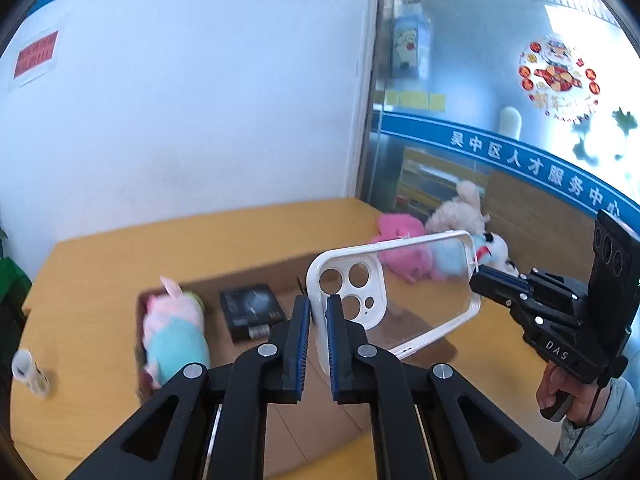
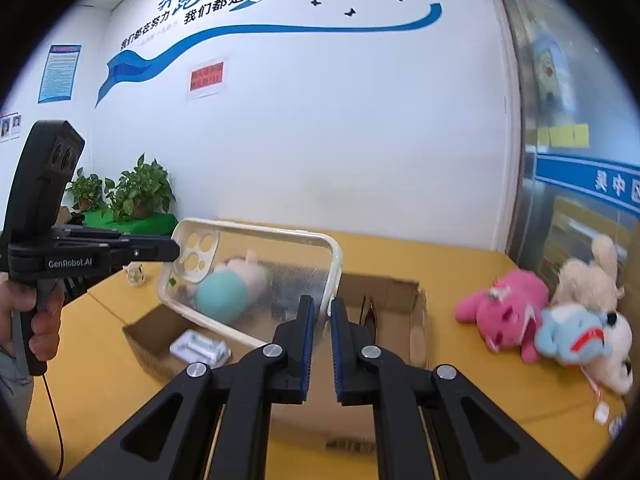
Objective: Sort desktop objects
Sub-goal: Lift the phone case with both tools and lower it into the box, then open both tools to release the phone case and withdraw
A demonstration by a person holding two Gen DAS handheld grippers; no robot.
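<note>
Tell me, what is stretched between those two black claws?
A clear phone case, gripped at opposite ends by the left gripper and right gripper; both wrist views show it.

Potted plants [image 2: 132, 192] on green cloth, red wall notice [image 2: 206, 76] — blue-banded glass partition [image 1: 520, 152] beside.

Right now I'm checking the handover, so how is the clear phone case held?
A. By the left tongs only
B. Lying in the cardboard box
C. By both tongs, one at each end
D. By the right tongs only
C: the left tongs pinch the phone case at its camera-cutout end while the right tongs pinch the opposite end.
</note>
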